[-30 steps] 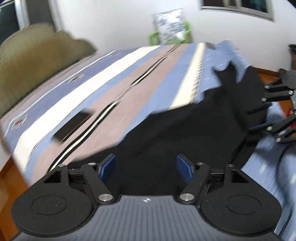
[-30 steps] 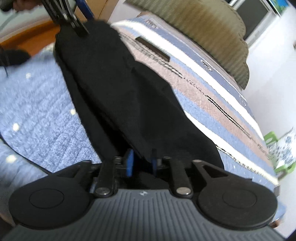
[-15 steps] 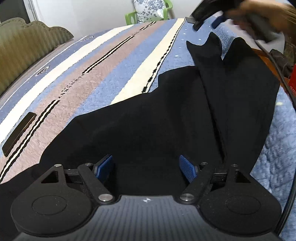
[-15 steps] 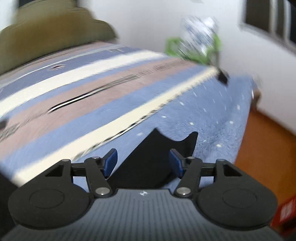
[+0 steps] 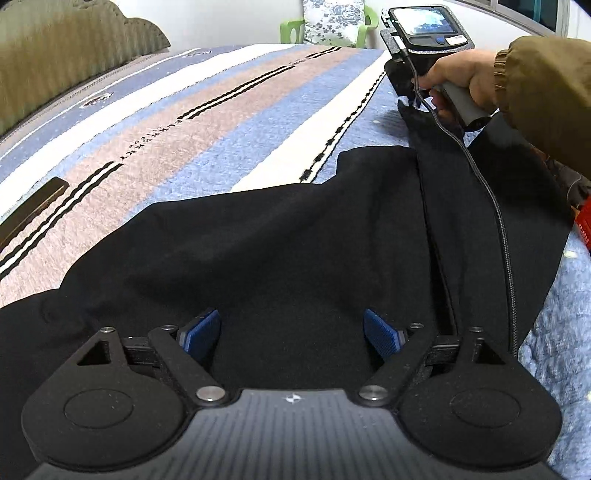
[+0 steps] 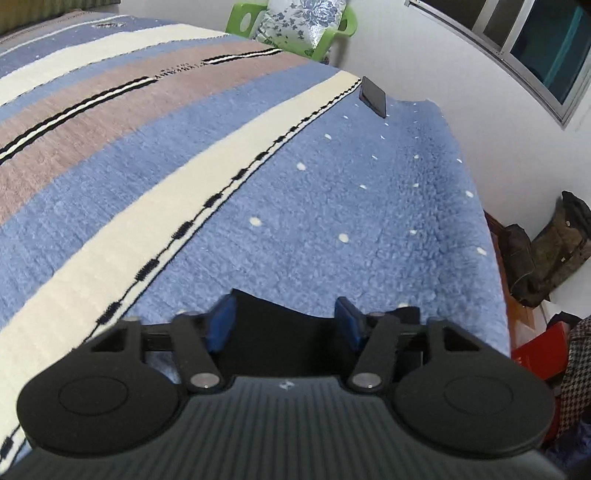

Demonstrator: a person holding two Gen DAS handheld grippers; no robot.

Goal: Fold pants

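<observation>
Flat on bed (image 5: 229,122), black pants (image 5: 295,236) under open left gripper (image 5: 291,332)

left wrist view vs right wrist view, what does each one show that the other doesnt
Only the left wrist view: the person's hand in an olive sleeve holding the other tool, the olive padded headboard, and most of the black fabric pants.

Only the right wrist view: the window, the small dark flat slab near the bed's far edge, and the dark bags on the floor.

Both: the striped blue, cream and brown blanket, the green plastic chair and the pants.
</observation>
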